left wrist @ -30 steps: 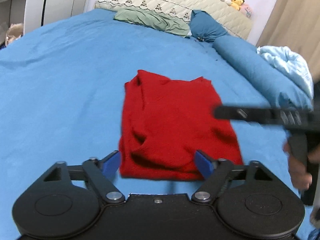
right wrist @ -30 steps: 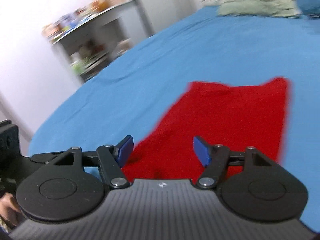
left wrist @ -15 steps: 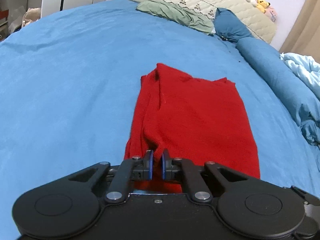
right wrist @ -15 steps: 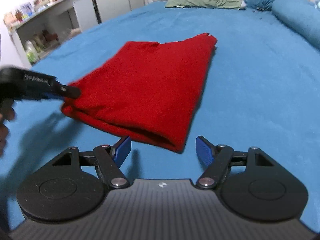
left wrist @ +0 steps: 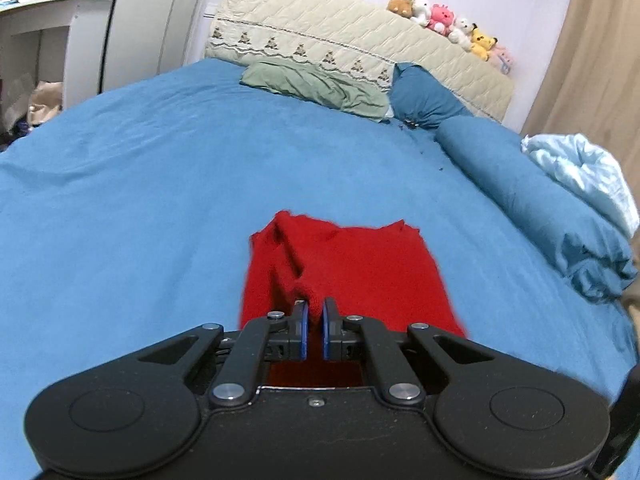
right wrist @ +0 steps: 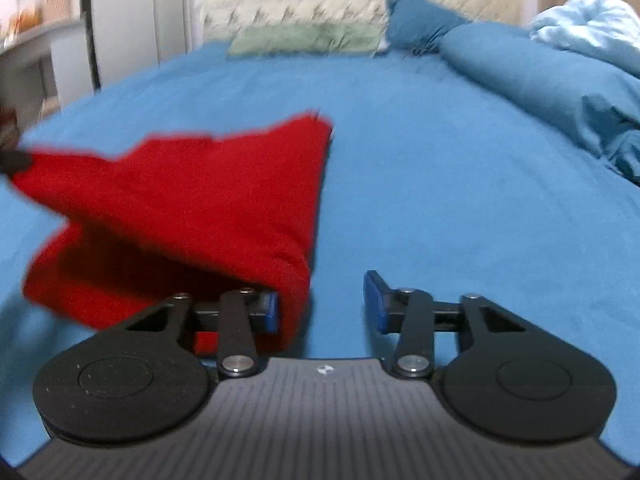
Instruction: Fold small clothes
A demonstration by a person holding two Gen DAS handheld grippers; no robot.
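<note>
Red garment (left wrist: 352, 276) is lying partly folded on the blue bed (left wrist: 160, 200), near edge being lifted. Step in hand looks like folding the near end over toward the far end.

To do it well: both near corners should be held before lifting, raised level, carried forward so the near hem lands on the far hem, then laid down without dragging the bottom layer. Right side isn't gripped yet, so lifting with the left alone risks a skewed fold.

Left gripper (left wrist: 314, 326): jaws nearly closed, pinching a raised bunch of red fabric at the near left corner.

Right gripper (right wrist: 320, 304): jaws standing wide apart, holding nothing. Its left finger (right wrist: 268, 308) is touching or just beside the garment's near right corner (right wrist: 296, 280); the other finger is over bare bed.
</note>
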